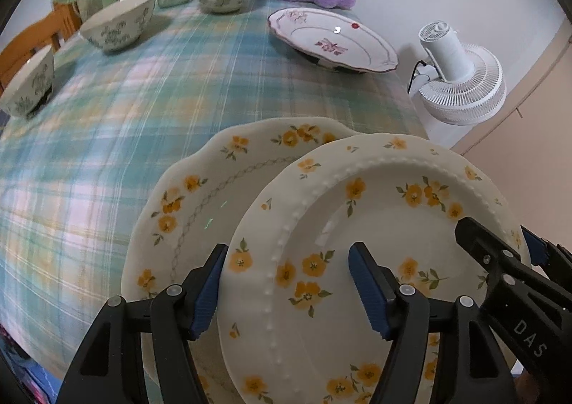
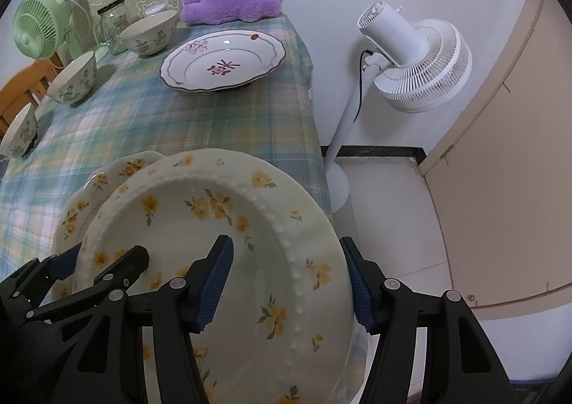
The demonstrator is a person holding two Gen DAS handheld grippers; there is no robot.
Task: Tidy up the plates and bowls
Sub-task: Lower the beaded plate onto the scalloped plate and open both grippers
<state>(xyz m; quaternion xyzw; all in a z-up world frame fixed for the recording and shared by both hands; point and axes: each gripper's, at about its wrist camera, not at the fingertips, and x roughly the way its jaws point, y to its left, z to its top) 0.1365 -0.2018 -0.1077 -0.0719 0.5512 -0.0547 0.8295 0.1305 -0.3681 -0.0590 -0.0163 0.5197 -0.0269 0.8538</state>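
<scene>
**Yellow-flowered plates, one over the other at the table's near corner**

The beaded-rim plate (image 1: 375, 243) sits over the larger scalloped plate (image 1: 214, 196), offset toward the table's edge, on the plaid tablecloth (image 1: 107, 139). I judge I am lowering it onto the scalloped one. Farther off stand the purple-flowered plate (image 1: 332, 38) and three green-patterned bowls (image 1: 118, 23), not yet stacked.

My left gripper (image 1: 286, 282) straddles the beaded plate's left rim, one blue pad outside and one over the well; my right gripper (image 2: 289, 282) straddles the right rim likewise. Both sets of jaws stand partly apart; I cannot tell whether the pads press on the rim or merely bracket it.

The risk I see: the top plate overhangs the table's edge, toward the floor and the white standing fan (image 2: 411, 57). Letting go off-centre could tip it off the lower plate, and a hard drop could chip the glaze.

The near rims of both plates are cut off behind my grippers, so whether the plates already touch stays hidden.
</scene>
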